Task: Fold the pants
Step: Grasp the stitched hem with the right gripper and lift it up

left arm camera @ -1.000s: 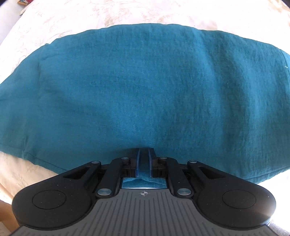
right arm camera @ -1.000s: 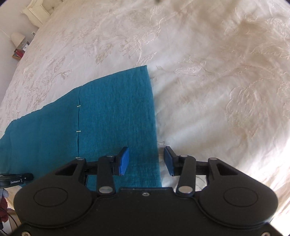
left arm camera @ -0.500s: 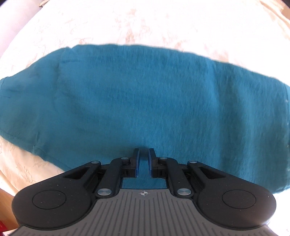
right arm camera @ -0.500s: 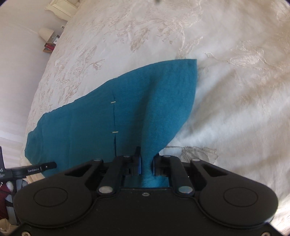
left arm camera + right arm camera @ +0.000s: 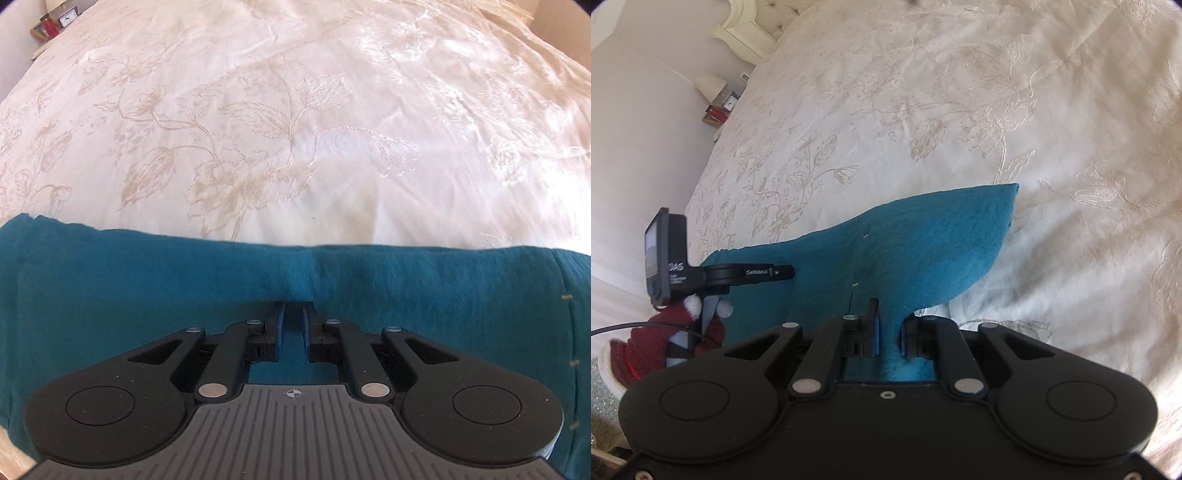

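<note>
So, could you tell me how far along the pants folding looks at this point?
Early to midway, I'd say. The teal pants lie as a long flat band on the bedspread, so laying out looks done. In hand: the right gripper pinches one end, lifted off the bed, and the left gripper seems closed on the fabric's edge. Still left: carrying the raised end over and flattening it.

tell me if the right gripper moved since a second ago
Yes. The right gripper was open over the flat pants on the bedspread; now it is shut on them, lifting their edge up off it.
</note>
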